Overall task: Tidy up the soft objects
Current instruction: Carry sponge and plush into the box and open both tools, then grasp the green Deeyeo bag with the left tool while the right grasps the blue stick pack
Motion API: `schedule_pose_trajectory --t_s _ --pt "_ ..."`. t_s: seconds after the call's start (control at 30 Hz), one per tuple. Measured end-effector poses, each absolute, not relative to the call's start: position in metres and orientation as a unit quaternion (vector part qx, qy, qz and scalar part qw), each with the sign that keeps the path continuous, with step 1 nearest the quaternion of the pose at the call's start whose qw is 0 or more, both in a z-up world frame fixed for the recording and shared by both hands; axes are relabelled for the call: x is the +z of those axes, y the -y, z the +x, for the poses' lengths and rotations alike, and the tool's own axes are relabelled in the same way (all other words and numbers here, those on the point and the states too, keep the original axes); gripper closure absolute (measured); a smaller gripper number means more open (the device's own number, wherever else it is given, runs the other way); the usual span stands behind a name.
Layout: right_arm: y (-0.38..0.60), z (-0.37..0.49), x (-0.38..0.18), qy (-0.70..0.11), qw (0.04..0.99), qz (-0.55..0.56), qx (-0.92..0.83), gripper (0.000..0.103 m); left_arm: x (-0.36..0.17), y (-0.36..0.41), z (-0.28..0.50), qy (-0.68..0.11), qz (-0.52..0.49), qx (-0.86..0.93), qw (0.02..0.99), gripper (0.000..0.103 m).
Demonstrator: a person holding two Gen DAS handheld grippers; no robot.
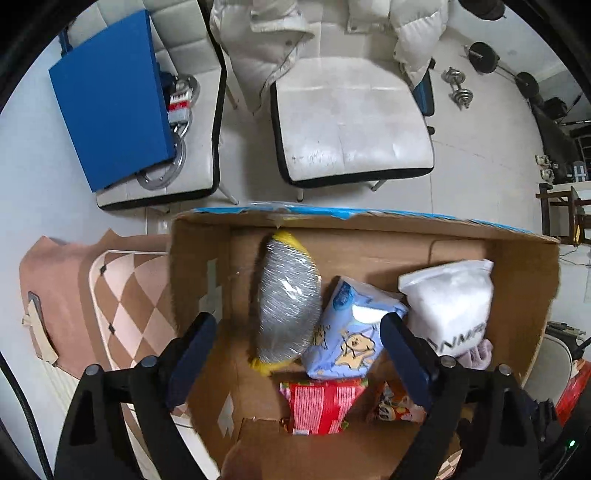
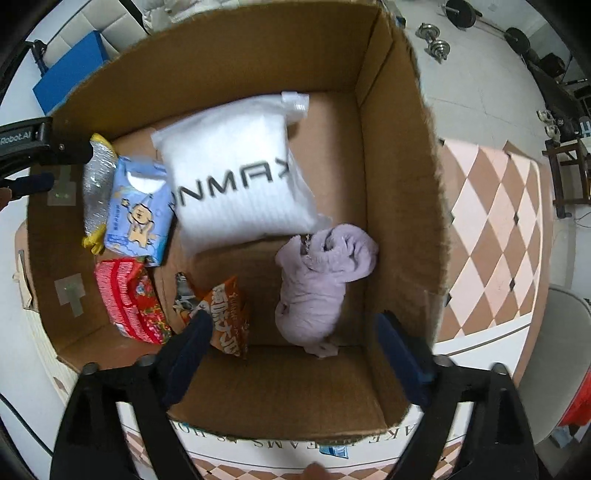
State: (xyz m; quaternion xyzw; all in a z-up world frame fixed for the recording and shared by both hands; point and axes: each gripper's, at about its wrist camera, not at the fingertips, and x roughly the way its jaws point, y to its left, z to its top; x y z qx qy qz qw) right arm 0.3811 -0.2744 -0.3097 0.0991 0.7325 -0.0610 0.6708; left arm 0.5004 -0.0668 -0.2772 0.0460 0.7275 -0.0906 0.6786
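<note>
An open cardboard box (image 1: 388,229) (image 2: 399,155) holds several soft items: a silver-wrapped yellow bundle (image 1: 288,299) (image 2: 94,184), a blue tissue pack (image 1: 351,332) (image 2: 138,210), a white zip bag (image 1: 450,299) (image 2: 236,170), a red pack (image 1: 321,404) (image 2: 127,299), an orange snack bag (image 1: 395,404) (image 2: 225,314) and a lilac cloth (image 2: 321,277) (image 1: 478,354). My left gripper (image 1: 299,350) is open and empty above the box's left part. My right gripper (image 2: 295,339) is open and empty above the lilac cloth.
The box stands on a pink-and-brown checked cloth (image 1: 125,295) (image 2: 491,221). Behind are two white chairs (image 1: 354,122), one bearing a blue folder (image 1: 110,96), and a white jacket (image 1: 258,33). Dumbbells (image 1: 458,86) (image 2: 436,40) lie on the floor.
</note>
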Motion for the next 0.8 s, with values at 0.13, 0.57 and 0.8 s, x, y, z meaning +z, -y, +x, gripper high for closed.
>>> schedule_pose_trajectory --t_s 0.13,0.57,0.8 --pt "0.272 0.378 -0.291 -0.711 0.695 0.089 -0.068 0.0 -0.251 0.066 0.482 -0.708 0.041 -0.105 0.697 0.001" --pt "0.231 0.275 -0.252 -0.668 0.728 0.153 0.004 0.0 -0.237 -0.008 0.31 -0.677 -0.003 -0.021 0.736 0.001" --pt "0.237 0.212 -0.3 -0.676 0.708 0.204 -0.032 0.0 -0.312 -0.037 0.27 -0.728 -0.152 0.056 0.666 0.001"
